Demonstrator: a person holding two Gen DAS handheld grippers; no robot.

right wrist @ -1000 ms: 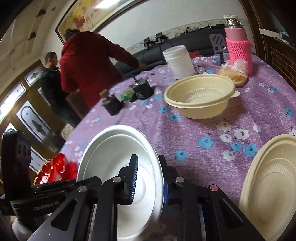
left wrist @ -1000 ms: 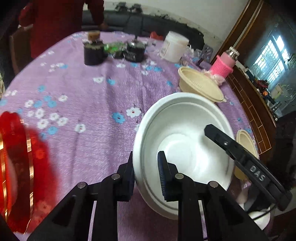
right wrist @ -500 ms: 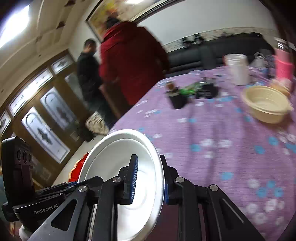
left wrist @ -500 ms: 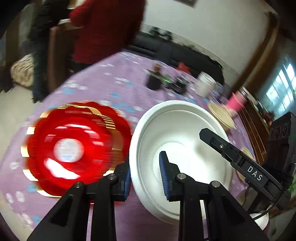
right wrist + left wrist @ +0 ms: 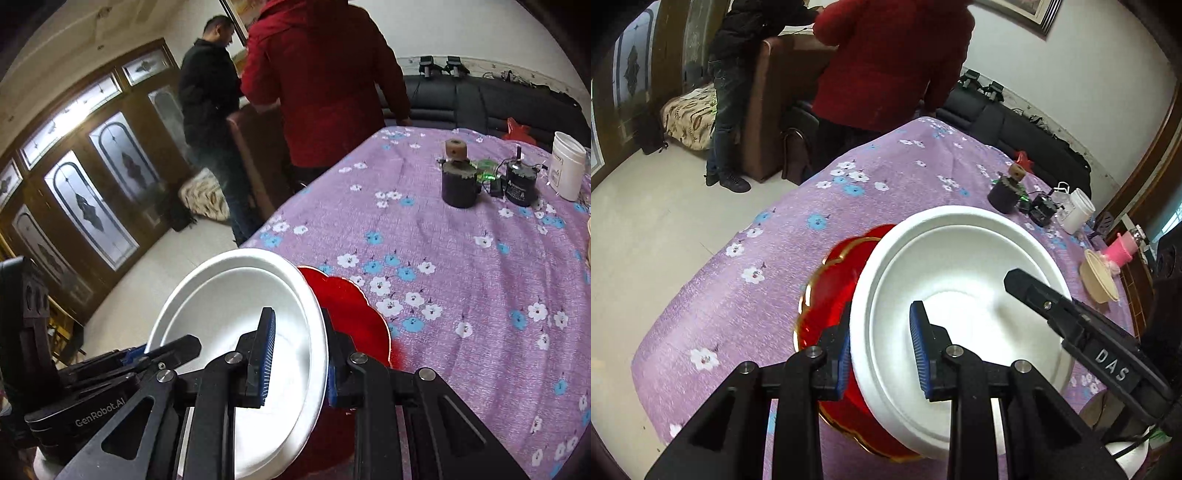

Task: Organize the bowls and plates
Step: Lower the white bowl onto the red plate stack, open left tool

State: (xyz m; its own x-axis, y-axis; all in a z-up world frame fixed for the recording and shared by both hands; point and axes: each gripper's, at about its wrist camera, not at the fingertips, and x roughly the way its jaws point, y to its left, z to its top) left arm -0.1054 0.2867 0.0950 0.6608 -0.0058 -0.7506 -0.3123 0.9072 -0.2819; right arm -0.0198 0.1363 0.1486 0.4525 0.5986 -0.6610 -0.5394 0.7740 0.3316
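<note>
I am holding a white round foam bowl (image 5: pixel 960 280) between both sets of tongs, and it is hanging tilted over a red scalloped plate with a gold rim (image 5: pixel 831 291) that is lying near the edge of the tabletop covered in a purple flowered cloth (image 5: pixel 894 177). My left tongs (image 5: pixel 881 349) are straddling the bowl's near rim, one blue-padded finger outside and one inside; the outer pad is sitting against the wall while the inner one is showing a gap, so I am reading this hold as loose, with the jaws easing apart. My right tongs (image 5: pixel 299 360) are clamping the opposite rim, pads pressing on both faces. The bowl is covering much of the red plate, so I am seeing only its left arc in the left view and a red crescent in the right view. Farther across the cloth a dark cylindrical jar with a cork-like lump on top (image 5: pixel 460 181), a small black motor-like can (image 5: pixel 521 184) and a white plastic tub (image 5: pixel 567 166) are standing clustered together, well apart from the plate. A cream ribbed plastic bowl (image 5: pixel 1099 275) and a pink-sleeved flask (image 5: pixel 1123 249) are sitting at the far right edge. Beyond the tabletop a person in a red coat (image 5: pixel 325 77) and another in dark clothes (image 5: pixel 207 81) are standing by a brown chair.
</note>
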